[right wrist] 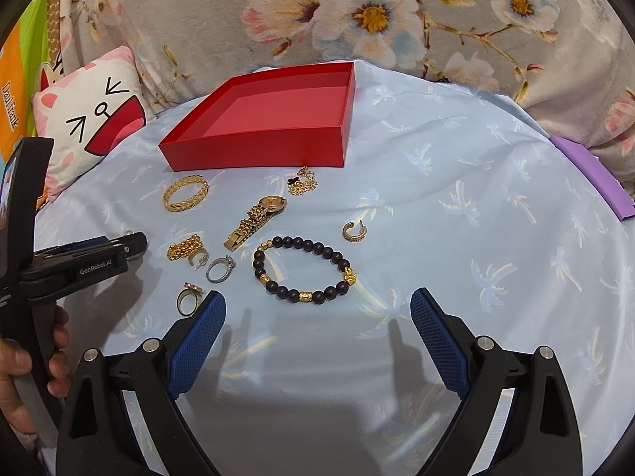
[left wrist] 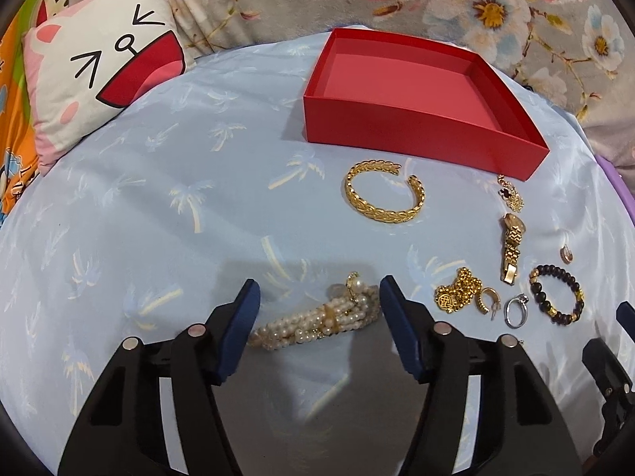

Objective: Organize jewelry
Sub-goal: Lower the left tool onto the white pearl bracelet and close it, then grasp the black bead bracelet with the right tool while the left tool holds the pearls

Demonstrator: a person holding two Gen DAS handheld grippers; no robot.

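Note:
An open, empty red box (left wrist: pixel 401 79) (right wrist: pixel 278 119) sits at the back of the light blue cloth. Jewelry lies in front of it: a gold cuff bangle (left wrist: pixel 383 192) (right wrist: pixel 185 193), a gold watch (left wrist: pixel 511 244) (right wrist: pixel 258 214), a dark bead bracelet (left wrist: pixel 557 293) (right wrist: pixel 303 269), a silver ring (left wrist: pixel 516 309) (right wrist: pixel 221 269), a gold chain (left wrist: pixel 456 289) (right wrist: pixel 184 248). My left gripper (left wrist: pixel 319 291) is open, its jaws on either side of a pearl bracelet (left wrist: pixel 317 319), not closed on it. My right gripper (right wrist: pixel 317 303) is open and empty, just short of the bead bracelet.
A cartoon cat pillow (left wrist: pixel 103 55) lies at the back left and a floral blanket (right wrist: pixel 397 12) behind the box. A purple object (right wrist: pixel 595 176) sits at the right edge. A gold ring (right wrist: pixel 186 297) and a hoop earring (right wrist: pixel 353 232) lie nearby. The left gripper's body (right wrist: pixel 79 265) is at far left.

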